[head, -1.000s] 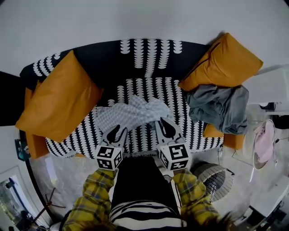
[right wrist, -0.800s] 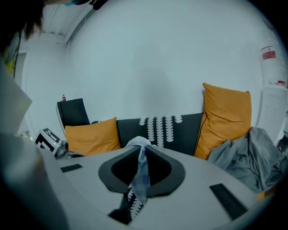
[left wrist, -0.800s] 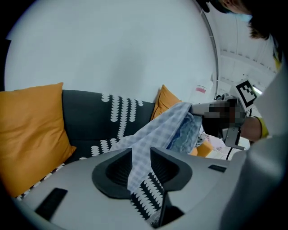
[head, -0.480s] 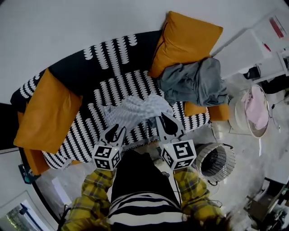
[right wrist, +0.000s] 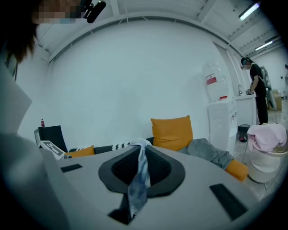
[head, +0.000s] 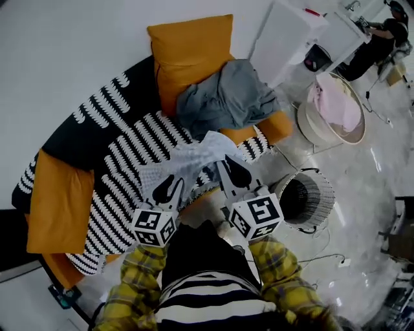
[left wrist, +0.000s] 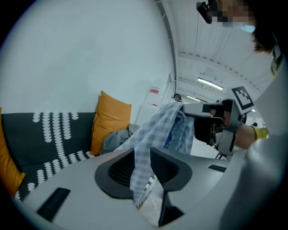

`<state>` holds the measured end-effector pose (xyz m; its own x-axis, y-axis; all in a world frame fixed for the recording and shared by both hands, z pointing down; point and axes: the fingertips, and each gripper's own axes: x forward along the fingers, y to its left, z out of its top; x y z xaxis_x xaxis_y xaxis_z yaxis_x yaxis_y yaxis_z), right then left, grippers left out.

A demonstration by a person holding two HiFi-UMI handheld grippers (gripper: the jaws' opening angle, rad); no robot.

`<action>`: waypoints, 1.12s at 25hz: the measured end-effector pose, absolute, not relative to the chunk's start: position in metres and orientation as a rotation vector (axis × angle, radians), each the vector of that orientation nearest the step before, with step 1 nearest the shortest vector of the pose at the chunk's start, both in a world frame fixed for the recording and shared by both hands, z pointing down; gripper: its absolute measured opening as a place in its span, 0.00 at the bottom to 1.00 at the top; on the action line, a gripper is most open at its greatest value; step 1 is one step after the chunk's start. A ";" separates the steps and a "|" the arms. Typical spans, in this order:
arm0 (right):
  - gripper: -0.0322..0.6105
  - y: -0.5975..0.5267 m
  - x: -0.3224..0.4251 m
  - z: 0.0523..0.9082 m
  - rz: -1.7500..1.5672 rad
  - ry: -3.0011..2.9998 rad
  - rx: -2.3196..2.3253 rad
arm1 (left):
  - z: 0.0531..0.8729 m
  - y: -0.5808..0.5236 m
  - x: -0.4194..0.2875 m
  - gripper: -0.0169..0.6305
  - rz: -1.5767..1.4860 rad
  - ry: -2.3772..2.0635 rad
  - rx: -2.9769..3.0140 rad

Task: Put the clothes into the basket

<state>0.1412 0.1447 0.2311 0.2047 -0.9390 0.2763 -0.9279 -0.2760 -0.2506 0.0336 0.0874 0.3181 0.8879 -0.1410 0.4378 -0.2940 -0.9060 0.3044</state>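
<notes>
Pinching checked shirt (head: 194, 158) from both ends: left gripper (head: 167, 189) clamped on one flat edge, right gripper (head: 234, 174) clenched on bunched, twisted corner. Shirt spread between them over front edge of patterned sofa (head: 116, 155) — not in wire basket (head: 322, 194), which stands on floor just right of right gripper. Grey garment (head: 223, 97) heaped on sofa against orange cushion (head: 187, 52).

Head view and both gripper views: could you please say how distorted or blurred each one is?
Head view: strong fisheye bends the sofa. Left gripper view: dark rounded corners, checked cloth soft up close. Right gripper view: dark corners, ceiling light glares.
</notes>
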 end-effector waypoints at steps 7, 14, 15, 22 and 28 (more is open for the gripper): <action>0.13 0.231 0.207 0.176 -0.400 1.677 -2.483 | 0.295 0.161 0.104 0.21 0.578 -0.119 2.756; 0.13 0.337 0.277 0.119 -0.200 1.460 -2.613 | 0.271 0.234 0.173 0.21 0.546 0.081 2.808; 0.13 0.354 0.285 0.113 -0.180 1.414 -2.641 | 0.266 0.244 0.184 0.21 0.544 0.122 2.814; 0.13 0.462 0.332 0.080 -0.073 1.066 -2.801 | 0.247 0.316 0.253 0.21 0.559 0.447 2.822; 0.13 0.530 0.360 0.059 -0.008 0.764 -2.908 | 0.251 0.359 0.302 0.21 0.613 0.715 2.768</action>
<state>0.3604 0.5298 0.0592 0.8713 -0.4898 -0.0293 -0.4891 -0.8622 -0.1318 0.3015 0.3587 0.2507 0.7951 0.5027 0.3393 0.4120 -0.8582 0.3062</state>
